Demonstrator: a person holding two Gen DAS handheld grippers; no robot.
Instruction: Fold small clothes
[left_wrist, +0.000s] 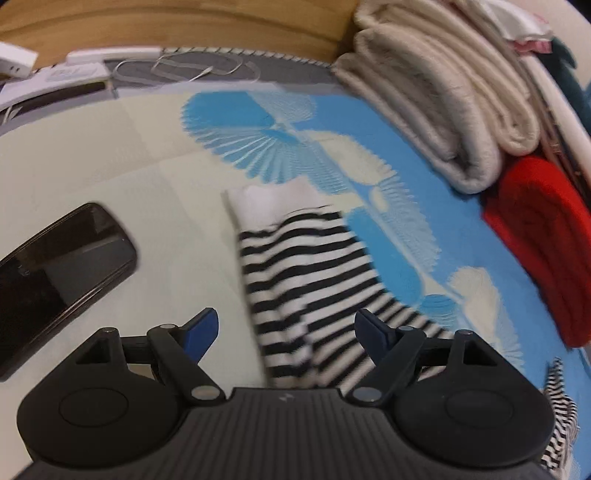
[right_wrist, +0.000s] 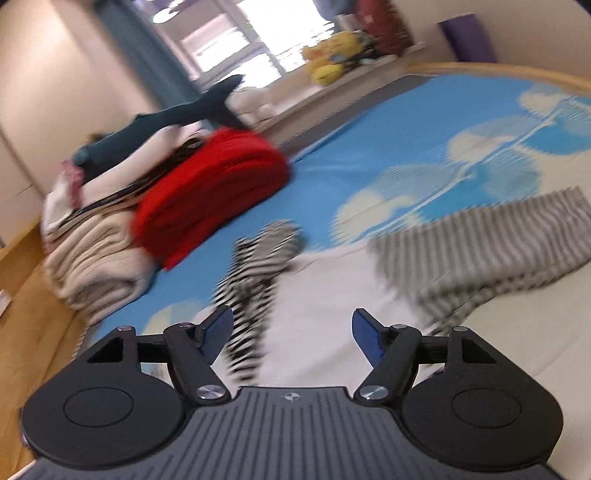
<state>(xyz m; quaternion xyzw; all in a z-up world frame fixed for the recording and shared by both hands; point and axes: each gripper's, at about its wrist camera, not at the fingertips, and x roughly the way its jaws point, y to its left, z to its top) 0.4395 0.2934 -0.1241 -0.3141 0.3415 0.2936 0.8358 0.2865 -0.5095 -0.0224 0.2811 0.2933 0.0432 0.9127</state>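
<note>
A black-and-white striped small garment (left_wrist: 306, 266) with a white end lies flat on the blue and cream bedsheet (left_wrist: 461, 229). My left gripper (left_wrist: 287, 319) hovers over its near part, jaws wide open, nothing pinched between the blue pads. A second striped piece (left_wrist: 561, 406) shows at the lower right edge. In the right wrist view, a crumpled black-and-white striped garment (right_wrist: 258, 266) lies ahead of my right gripper (right_wrist: 292, 315), which is open and empty. A blurred grey striped cloth (right_wrist: 498, 243) lies to its right.
A black phone (left_wrist: 62, 269) lies left of the garment. Folded cream blankets (left_wrist: 443, 110) and a red folded blanket (left_wrist: 543, 243) are stacked at the right; a white cable (left_wrist: 192, 70) and white boxes (left_wrist: 74, 66) sit by the wooden headboard. A dark shark plush (right_wrist: 166, 122) tops the stack.
</note>
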